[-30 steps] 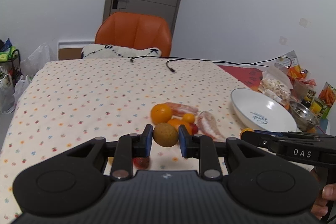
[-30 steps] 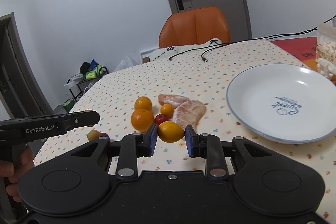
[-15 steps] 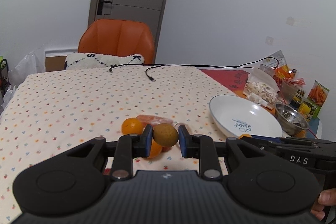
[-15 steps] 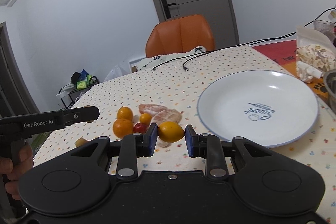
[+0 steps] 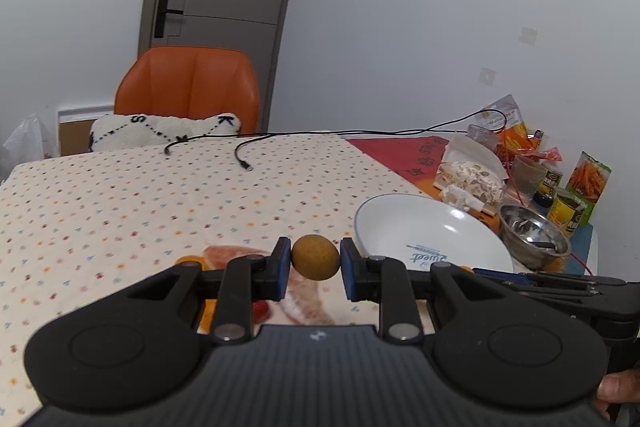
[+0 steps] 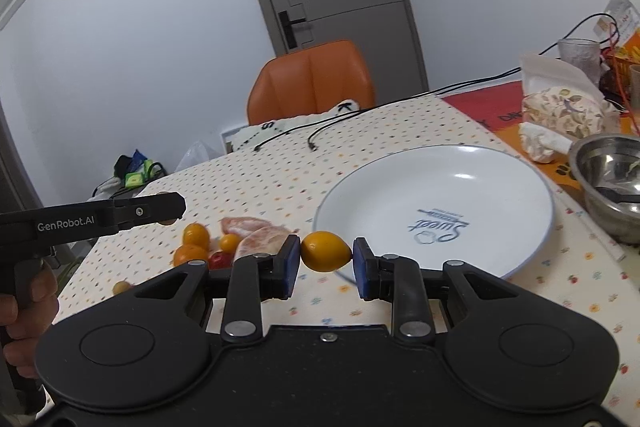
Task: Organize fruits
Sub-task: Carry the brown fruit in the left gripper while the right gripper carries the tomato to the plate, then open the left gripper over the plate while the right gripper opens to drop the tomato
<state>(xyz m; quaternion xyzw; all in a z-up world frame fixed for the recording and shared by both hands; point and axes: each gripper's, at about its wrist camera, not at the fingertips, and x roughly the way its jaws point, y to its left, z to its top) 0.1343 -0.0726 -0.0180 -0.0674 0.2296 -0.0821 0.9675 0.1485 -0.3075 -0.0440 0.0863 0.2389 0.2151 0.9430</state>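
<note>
My left gripper (image 5: 315,258) is shut on a round brown fruit (image 5: 315,257), held above the table left of the white plate (image 5: 400,223). My right gripper (image 6: 326,251) is shut on a yellow oval fruit (image 6: 326,251), held just left of the white plate (image 6: 480,187). On the spotted cloth lie two oranges (image 6: 196,235), a small orange fruit (image 6: 229,242), a red cherry tomato (image 6: 218,259), peeled pomelo segments (image 6: 256,235) and a small yellow-brown fruit (image 6: 121,287). In the right wrist view the left gripper (image 6: 160,209) shows from the side at far left.
A steel bowl (image 5: 534,235) and snack packets (image 5: 472,175) crowd the table's right side beside the plate. Black cables (image 5: 240,151) trail across the far table. An orange chair (image 5: 188,87) with a white cushion stands behind. A hand (image 6: 28,311) grips the left handle.
Both grippers have moved right toward the plate, each carrying its fruit. The plate looks larger and closer in both views. The loose fruits have slid left and lower.
</note>
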